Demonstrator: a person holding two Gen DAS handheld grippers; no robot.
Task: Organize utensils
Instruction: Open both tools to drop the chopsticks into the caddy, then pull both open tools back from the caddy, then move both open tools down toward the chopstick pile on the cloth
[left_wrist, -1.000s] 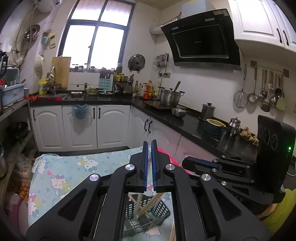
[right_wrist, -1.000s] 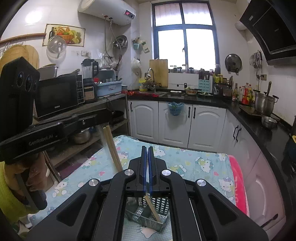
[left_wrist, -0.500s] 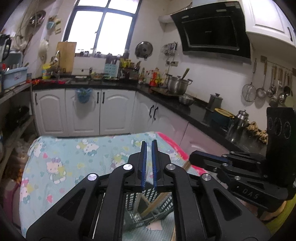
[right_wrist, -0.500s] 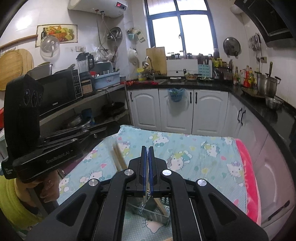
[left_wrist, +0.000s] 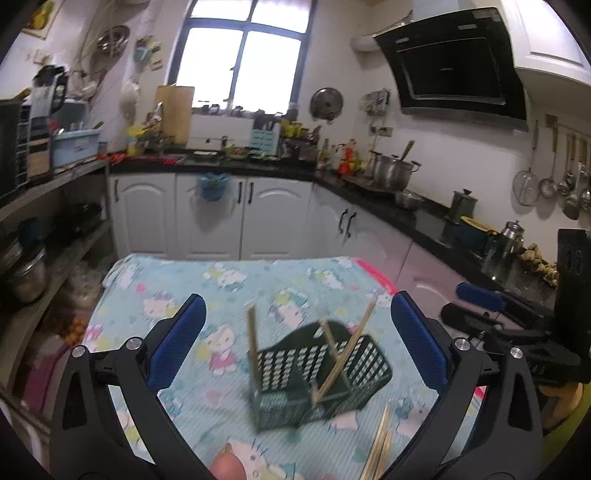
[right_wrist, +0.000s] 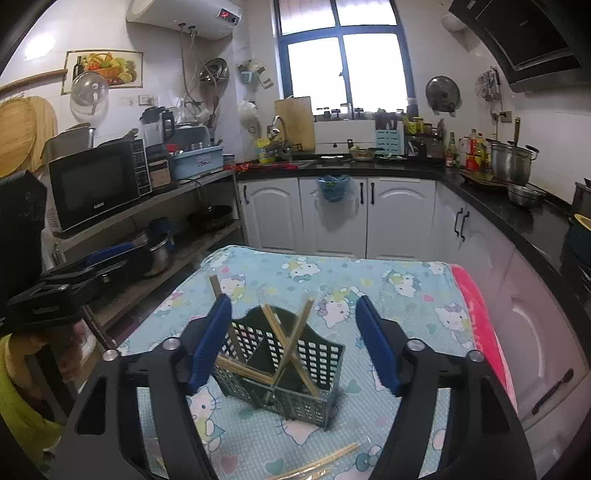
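Right now we see the dark green perforated utensil basket (right_wrist: 291, 373) standing on the table, on a pale blue cartoon-cat tablecloth (right_wrist: 388, 280). Inside it wooden chopsticks (right_wrist: 291, 347) lean at different angles: two cross each other in the middle, another lies nearly flat towards the basket's left side, and one stands at its far left corner. A divider splits the basket, but we cannot tell which stick sits in which compartment. More chopsticks (right_wrist: 317, 463) lie flat on the cloth in front of the basket, apart from it.

Our right gripper (right_wrist: 293, 343) hangs over the basket with its blue-padded jaws spread wide and nothing between them; the basket shows in the gap. Our left gripper (left_wrist: 297, 339) is likewise spread wide and holds nothing, with the basket (left_wrist: 321, 373) and its chopsticks (left_wrist: 347, 354) blurred in that view.

Around the table run white cabinets (right_wrist: 340, 218) under a black counter, with a steel pot (right_wrist: 511, 160) at the right. A microwave (right_wrist: 99, 182) sits on the open shelf to the left, beside a blue tub (right_wrist: 197, 158). A water heater (right_wrist: 184, 16) hangs above, its red display digits too small to read. The microwave's brand mark is unreadable too.
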